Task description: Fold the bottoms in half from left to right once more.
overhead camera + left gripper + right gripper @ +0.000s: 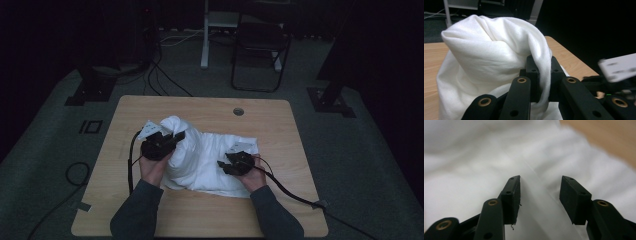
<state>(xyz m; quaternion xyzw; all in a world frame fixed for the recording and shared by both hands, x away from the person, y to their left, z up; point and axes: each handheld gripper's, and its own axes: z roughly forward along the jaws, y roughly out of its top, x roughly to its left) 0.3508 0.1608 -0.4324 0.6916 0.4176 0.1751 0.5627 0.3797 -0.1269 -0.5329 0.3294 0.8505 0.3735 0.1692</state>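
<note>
Item: white cloth (210,157), bunched at the middle of the high view on the desk (210,215), one fold raised at its upper left.

Risk, as I judge it: the raised fold could slip free if I pull further, since I hold only a thin edge; the rest may drag across the desk and bunch more.

My left claw (541,75): pressed together, pinching a fold of the cloth, lifted off the desk.

My right claw (540,195): spread about halfway, hovering just over a flat seam of the cloth, gripping nothing.
</note>
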